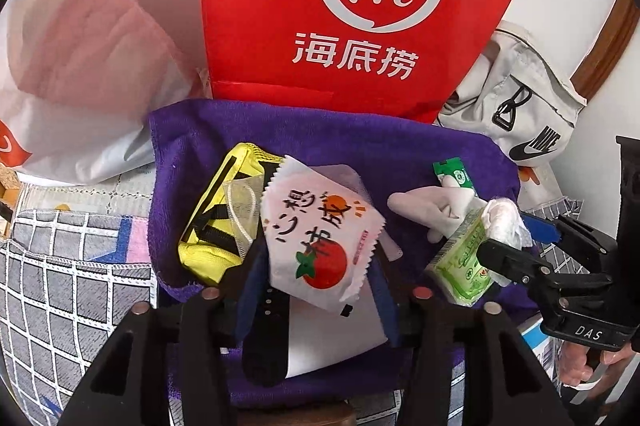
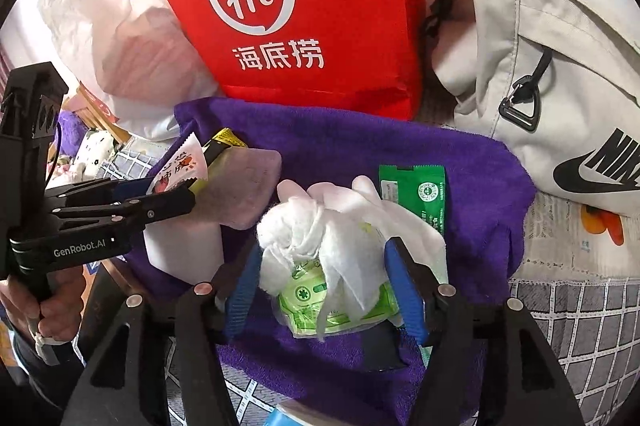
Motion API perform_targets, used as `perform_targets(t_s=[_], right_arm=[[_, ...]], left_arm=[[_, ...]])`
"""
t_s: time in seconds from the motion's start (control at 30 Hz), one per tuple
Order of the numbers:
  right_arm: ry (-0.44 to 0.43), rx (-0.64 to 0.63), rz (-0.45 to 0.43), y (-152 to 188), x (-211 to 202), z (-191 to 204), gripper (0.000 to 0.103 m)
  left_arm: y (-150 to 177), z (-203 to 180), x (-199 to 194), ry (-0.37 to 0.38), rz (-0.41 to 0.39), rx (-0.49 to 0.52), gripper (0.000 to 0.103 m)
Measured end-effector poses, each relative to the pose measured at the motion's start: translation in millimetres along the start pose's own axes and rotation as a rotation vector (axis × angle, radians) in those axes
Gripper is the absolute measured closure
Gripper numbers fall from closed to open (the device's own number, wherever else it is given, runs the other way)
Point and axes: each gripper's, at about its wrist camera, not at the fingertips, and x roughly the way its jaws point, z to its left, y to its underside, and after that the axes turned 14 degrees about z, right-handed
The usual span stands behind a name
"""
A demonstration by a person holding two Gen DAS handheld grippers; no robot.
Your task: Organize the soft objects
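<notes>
- Left wrist view: left gripper (image 1: 320, 290) straddles the tomato-print sachet (image 1: 320, 242). Jaws apart, pads clear of the packet on both sides as far as I can see. Sachet lies on the purple towel (image 1: 192, 141), overlapping the yellow pouch (image 1: 208, 222).
- Right wrist view: right gripper (image 2: 326, 298) straddles the green pack (image 2: 316, 306) with a white tissue wad (image 2: 296, 226) draped on top. Jaws apart, gap visible beside both blue pads; nothing clamped.
- White glove (image 2: 360, 201) and green sachet (image 2: 412, 189) lie just behind the pack, also on the towel.
- Red bag (image 2: 320, 5), white plastic bag (image 2: 120, 25) and grey backpack (image 2: 540, 65) stand behind the towel.
- Step, my read: both items sit on the towel, unheld, so either just placed or about to be picked; can't tell which.
- Next: if picking, close squarely on each packet. The tissue is loose and may slide off the pack, so the right gripper needs to catch both or take the tissue separately.
- Grippers are near each other; lift one at a time.
</notes>
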Motion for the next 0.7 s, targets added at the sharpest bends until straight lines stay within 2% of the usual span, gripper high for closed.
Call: perform_targets(t_s=[0.13,0.27,0.57,0.7], right_arm=[[-0.036,0.011,-0.028,-0.5,-6.7,-1.7,0.024],[-0.032,0.028,-0.055,-0.6,-14.2,-3.7,0.017],[-0.029,0.051,-0.081,0.8,-33.8,-1.9,0.017],[0.017,0.052,-0.129,6.6,-55.0,6.7,0.017]], left_arm=[[-0.9,-5.0,-0.4,0.008,0.002,0.015,0.035],[-1.4,-10.1,-0.1,-0.018,0.002,0.024,0.035],[-0.4,-8.7,-17.4,-0.043,-0.021,0.011,0.034],[2.6,-7.3,-31.5,-0.076,-0.043,0.012,0.033]])
